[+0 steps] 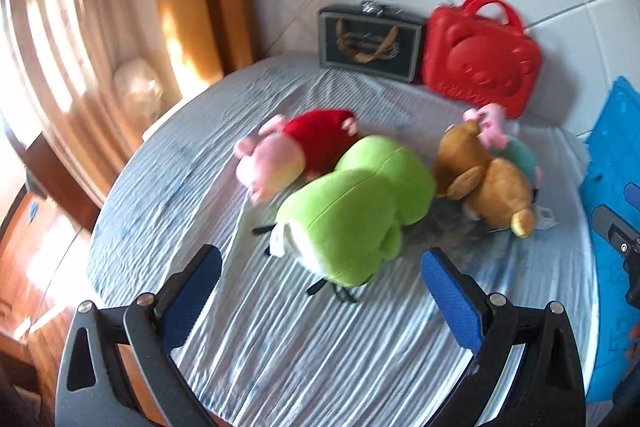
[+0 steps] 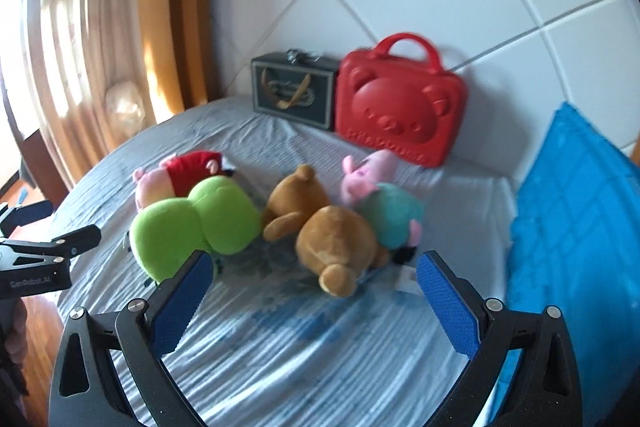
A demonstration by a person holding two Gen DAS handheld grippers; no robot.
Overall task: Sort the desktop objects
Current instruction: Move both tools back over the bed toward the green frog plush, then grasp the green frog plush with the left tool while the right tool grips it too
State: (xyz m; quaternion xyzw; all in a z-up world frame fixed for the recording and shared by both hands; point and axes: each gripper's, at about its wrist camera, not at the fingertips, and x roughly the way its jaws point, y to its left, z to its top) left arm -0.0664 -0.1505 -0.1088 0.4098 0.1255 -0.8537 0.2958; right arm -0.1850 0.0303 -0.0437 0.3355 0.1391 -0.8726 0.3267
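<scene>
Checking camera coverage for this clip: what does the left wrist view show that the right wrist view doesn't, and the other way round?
Only the left wrist view shows the open left gripper head-on, with the right gripper at the frame's right edge. Only the right wrist view shows the open right gripper head-on, the left gripper at the left edge, and most of the blue pillow. Both show the green plush, brown bear, two pig plushes, the red case and the dark box on the striped sheet.
</scene>
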